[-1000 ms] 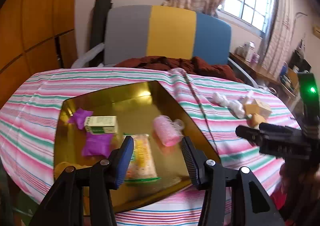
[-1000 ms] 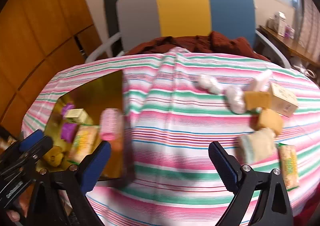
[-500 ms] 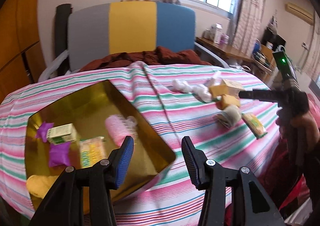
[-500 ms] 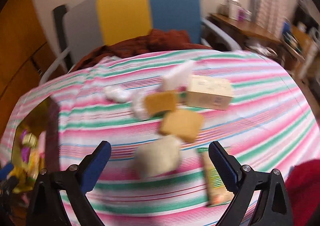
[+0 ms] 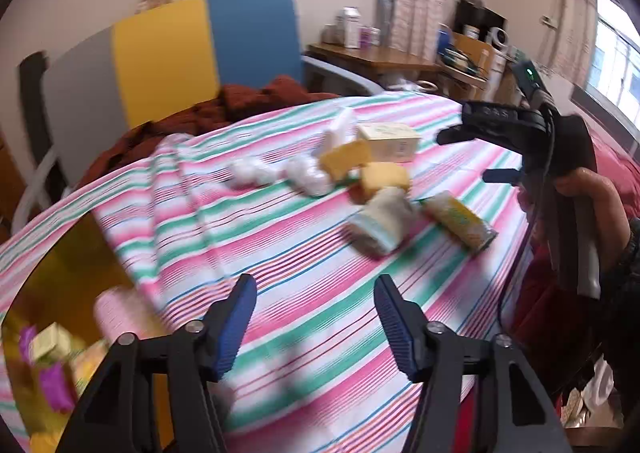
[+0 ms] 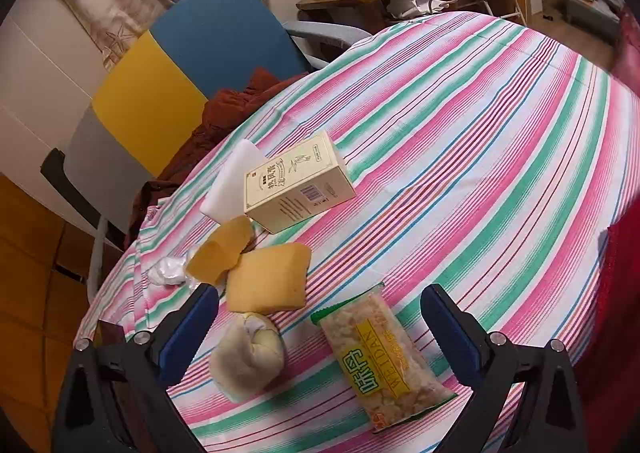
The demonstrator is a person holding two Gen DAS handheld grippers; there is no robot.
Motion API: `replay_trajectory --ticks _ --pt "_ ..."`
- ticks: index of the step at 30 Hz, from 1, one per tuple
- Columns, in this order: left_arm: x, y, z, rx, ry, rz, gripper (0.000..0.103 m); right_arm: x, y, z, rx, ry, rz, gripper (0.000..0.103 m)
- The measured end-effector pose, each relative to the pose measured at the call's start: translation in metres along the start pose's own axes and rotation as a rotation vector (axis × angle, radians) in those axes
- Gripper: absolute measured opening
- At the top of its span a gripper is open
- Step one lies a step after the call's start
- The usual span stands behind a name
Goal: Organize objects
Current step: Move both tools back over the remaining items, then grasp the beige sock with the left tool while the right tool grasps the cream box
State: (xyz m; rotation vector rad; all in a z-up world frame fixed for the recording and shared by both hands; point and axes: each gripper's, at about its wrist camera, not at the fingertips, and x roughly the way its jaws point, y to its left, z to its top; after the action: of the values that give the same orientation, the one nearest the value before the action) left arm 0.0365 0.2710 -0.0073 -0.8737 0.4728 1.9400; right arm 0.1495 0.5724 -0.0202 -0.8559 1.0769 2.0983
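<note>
In the right wrist view the right gripper (image 6: 320, 329) has its fingers (image 6: 191, 327) spread wide and holds nothing. The snack packet (image 6: 380, 359) lies low in the frame, just right of centre, right between the fingers' tips and a little nearer the right-hand one. Its long axis runs from upper left to lower right of the frame, roughly along the reach of the fingers, so its narrow width faces the gap; a closing move looks possible with little turning. The rolled cloth bundle (image 6: 248, 357) sits beside the left-hand finger, with the yellow sponge (image 6: 268, 279) just above it.

The left gripper (image 5: 314, 319) is also spread and empty, over bare striped bench (image 5: 280, 253); in its view the packet lies well off at right of centre. The right hand is plainly the nearer. The gold tray (image 5: 60, 277) sits at lower left.
</note>
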Motion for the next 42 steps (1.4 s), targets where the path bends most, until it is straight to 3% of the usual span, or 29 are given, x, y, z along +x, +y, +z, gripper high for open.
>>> replay_trajectory --ticks 10,17,22,24,26,27,31,35,42 --pt "0.068 -0.042 0.034 0.141 0.052 -0.100 0.080 0.004 -0.010 0.001 0.065 0.024 0.063 0.103" --pt "0.109 -0.064 0.052 0.243 0.087 -0.101 0.082 0.009 -0.008 0.000 0.060 0.053 0.074 0.103" --pt "0.139 -0.072 0.061 0.263 0.123 -0.096 0.082 0.015 -0.009 -0.001 0.066 0.076 0.076 0.103" --pt "0.150 -0.072 0.060 0.247 0.139 -0.107 0.081 0.016 -0.009 -0.001 0.066 0.081 0.076 0.103" --pt "0.155 -0.068 0.059 0.205 0.145 -0.142 0.063 0.018 -0.009 -0.001 0.065 0.088 0.074 0.103" --pt "0.157 -0.065 0.057 0.167 0.158 -0.188 0.060 0.019 -0.009 -0.001 0.063 0.090 0.073 0.103" --pt "0.145 -0.056 0.046 0.109 0.128 -0.204 0.057 0.020 -0.007 -0.003 0.047 0.102 0.058 0.103" --pt "0.126 -0.040 0.026 0.037 0.120 -0.196 0.057 0.018 0.009 0.001 -0.069 0.138 0.048 0.103" --pt "0.111 -0.016 0.000 -0.056 0.117 -0.171 0.057 0.021 0.056 0.035 -0.569 0.113 -0.064 0.103"
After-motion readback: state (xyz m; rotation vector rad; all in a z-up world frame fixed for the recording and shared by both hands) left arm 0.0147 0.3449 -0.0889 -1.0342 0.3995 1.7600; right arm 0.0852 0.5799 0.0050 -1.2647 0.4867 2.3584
